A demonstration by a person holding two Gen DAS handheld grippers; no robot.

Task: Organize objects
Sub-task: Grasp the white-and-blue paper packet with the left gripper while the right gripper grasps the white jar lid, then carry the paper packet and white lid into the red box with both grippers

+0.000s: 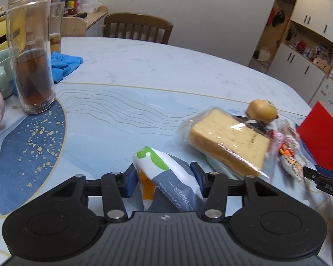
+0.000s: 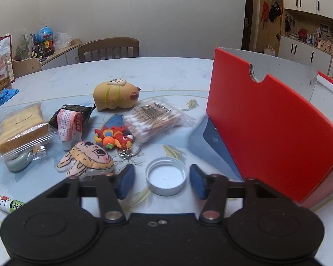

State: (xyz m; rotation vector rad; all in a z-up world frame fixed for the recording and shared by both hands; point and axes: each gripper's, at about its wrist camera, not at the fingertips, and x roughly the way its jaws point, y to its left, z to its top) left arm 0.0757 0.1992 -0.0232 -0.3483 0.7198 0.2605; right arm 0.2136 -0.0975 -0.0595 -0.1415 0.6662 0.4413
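My left gripper point(image 1: 165, 180) is shut on a tissue paper pack point(image 1: 166, 177), white and grey with green and orange print, held just above the table. A bagged bread slice point(image 1: 227, 137) lies to its right. My right gripper point(image 2: 162, 180) is open, its blue pads on either side of a round metal jar lid point(image 2: 166, 178) that lies upside down on the table. Ahead lie a rabbit plush point(image 2: 86, 158), a colourful keychain point(image 2: 113, 138), a cotton swab bag point(image 2: 153, 119), a tan toy point(image 2: 115, 96) and the bread point(image 2: 22, 128).
A red box point(image 2: 273, 119) with an open flap stands at the right. A tall glass jar point(image 1: 32, 66) with brown liquid, mugs and a blue cloth point(image 1: 64, 63) stand at the left. A glue tube point(image 2: 6, 204) lies near left. A chair point(image 1: 137, 27) is behind the table.
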